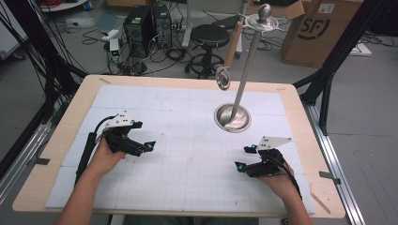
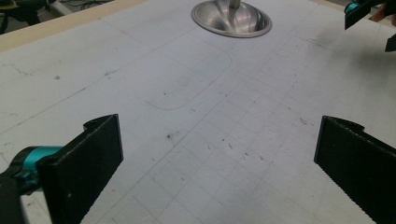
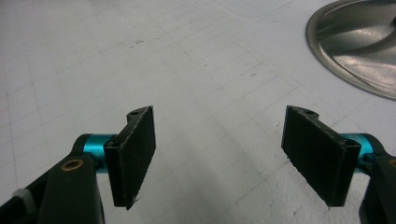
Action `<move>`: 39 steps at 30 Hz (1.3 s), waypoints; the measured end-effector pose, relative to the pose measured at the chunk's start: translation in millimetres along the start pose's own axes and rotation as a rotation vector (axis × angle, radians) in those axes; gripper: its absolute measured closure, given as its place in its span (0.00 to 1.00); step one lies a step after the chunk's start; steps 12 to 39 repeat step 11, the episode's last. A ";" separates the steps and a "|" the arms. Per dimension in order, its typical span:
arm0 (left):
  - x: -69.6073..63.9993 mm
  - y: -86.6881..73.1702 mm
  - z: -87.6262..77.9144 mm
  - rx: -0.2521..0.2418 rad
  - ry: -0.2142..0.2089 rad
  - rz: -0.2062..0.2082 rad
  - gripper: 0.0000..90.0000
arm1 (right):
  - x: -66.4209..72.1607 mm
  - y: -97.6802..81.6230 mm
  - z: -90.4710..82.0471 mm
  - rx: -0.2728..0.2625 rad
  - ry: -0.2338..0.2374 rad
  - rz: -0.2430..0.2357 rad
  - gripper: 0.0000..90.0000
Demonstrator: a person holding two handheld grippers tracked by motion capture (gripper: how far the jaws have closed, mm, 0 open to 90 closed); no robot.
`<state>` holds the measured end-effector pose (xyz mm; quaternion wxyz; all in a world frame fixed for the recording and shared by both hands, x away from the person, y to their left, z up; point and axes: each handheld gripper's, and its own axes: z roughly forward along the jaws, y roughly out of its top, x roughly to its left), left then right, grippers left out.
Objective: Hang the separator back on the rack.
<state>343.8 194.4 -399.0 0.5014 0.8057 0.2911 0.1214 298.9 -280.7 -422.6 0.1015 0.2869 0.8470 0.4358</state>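
White gridded mat (image 1: 187,154) on wooden table: polished steel stand with round dish base (image 1: 232,117) lies ahead of right gripper (image 1: 245,157), nearer than left gripper (image 1: 145,143); both jaw pairs apart, empty.

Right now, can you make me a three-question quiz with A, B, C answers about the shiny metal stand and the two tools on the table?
1. Where is the metal stand?
A. between the two tools
B. beyond the right tool, toward the table's far edge
C. on the floor

2. How many tools rest over the white mat?
A. one
B. two
C. three

3. What is the left tool holding?
A. nothing, its jaws are open
B. the stand's pole
C. a ring

Answers:
1. B, its round base sits past the right tool in the high view.
2. B, one in each hand.
3. A, the left gripper view has bare mat between its jaws.
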 end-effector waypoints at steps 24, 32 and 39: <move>0.5 -0.9 2.0 0.005 -0.002 -0.006 0.02 | -0.2 0.0 0.0 0.006 0.002 0.002 0.28; 0.5 -0.9 2.0 0.005 -0.002 -0.006 0.02 | -0.2 0.0 0.0 0.006 0.002 0.002 0.28; 0.5 -0.9 2.0 0.005 -0.002 -0.006 0.02 | -0.2 0.0 0.0 0.006 0.002 0.002 0.28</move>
